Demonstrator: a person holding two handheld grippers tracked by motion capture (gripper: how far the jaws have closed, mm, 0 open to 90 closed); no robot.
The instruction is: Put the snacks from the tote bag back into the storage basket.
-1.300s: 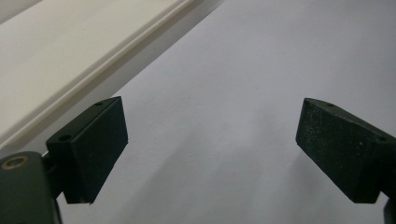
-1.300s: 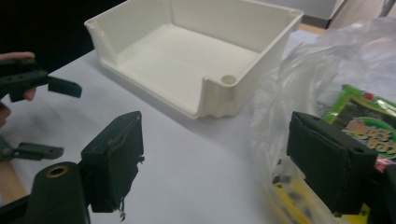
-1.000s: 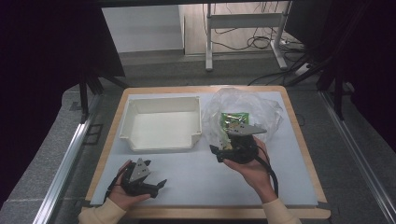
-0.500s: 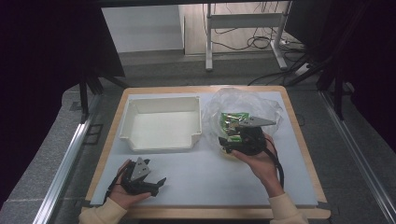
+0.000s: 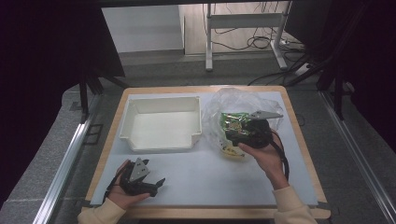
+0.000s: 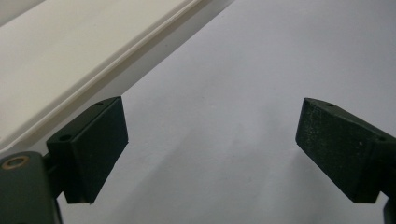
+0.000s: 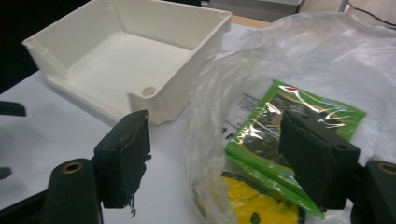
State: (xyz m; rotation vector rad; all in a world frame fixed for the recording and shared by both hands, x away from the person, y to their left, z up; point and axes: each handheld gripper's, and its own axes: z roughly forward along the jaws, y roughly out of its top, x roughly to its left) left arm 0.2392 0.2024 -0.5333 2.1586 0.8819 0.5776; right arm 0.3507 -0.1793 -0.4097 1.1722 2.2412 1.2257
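My right gripper (image 5: pixel 236 132) has advanced since a second ago, jaws spread at the clear bag (image 7: pixel 299 60) mouth around the green packet (image 7: pixel 261 135); left gripper (image 5: pixel 154 183) rests open, idle; white tray (image 5: pixel 161 140) empty; likely pulling packets out next.

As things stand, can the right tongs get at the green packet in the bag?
Probably yes: the right tongs stand open at the bag's mouth, one jaw already over the green packet, with only loose plastic film between them.
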